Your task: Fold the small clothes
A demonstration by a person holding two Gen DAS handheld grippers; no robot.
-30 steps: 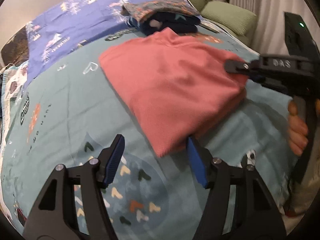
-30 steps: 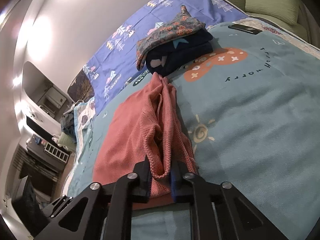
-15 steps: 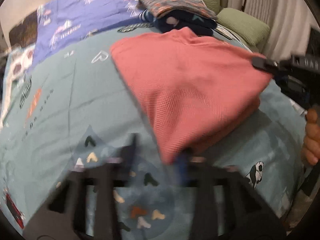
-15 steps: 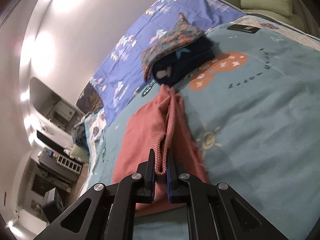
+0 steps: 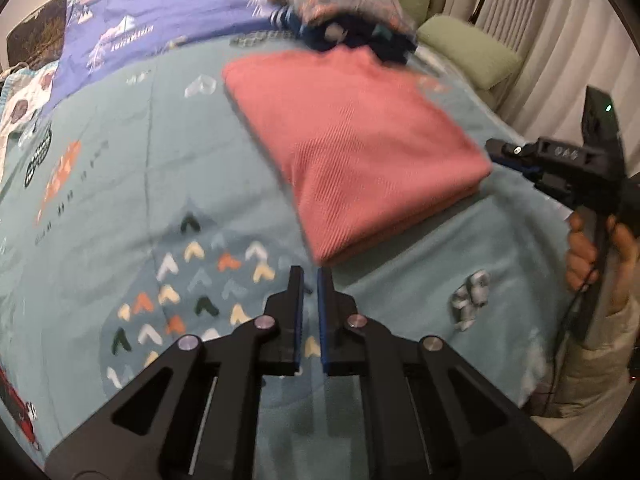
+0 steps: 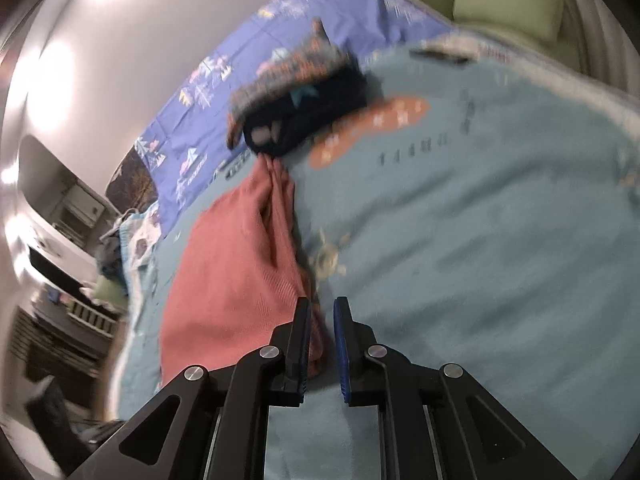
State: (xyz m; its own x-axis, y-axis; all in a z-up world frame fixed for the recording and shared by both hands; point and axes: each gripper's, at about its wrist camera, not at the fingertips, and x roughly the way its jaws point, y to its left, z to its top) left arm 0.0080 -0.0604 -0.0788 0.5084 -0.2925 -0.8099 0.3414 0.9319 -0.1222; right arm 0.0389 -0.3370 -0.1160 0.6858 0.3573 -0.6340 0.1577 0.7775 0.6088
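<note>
Pink knit garment (image 5: pixel 352 152) lies folded on the teal printed bedspread (image 5: pixel 120 200). Its near corner ends just ahead of the left gripper (image 5: pixel 310 276); its right corner sits just beside the tip of the right gripper (image 5: pixel 508 152). Bare bedspread spreads wide to the left of the left gripper and beneath it. In the right wrist view, open bedspread (image 6: pixel 480 240) runs ahead and to the right of the right gripper (image 6: pixel 321 308).

Beyond the garment's far edge, touching or nearly so, a stack of folded clothes (image 5: pixel 344 20): dark navy piece under a patterned one. Behind it a purple printed sheet (image 5: pixel 160 12). Green cushions (image 5: pixel 468 52) and pale curtains (image 5: pixel 540 40) far right. Right wrist view heavily blurred; white wall (image 6: pixel 120 60) and shelving far left.

Left gripper: jaws nearly pressed together, a thin slit between the blue pads, nothing in them, clear of the garment's corner.

Right gripper: jaws narrowly parted. The garment's folded edge (image 6: pixel 240 272) lies by the left pad and partly in the gap; no pinch visible, contact uncertain through blur. A hand (image 5: pixel 588 248) holds its handle.
</note>
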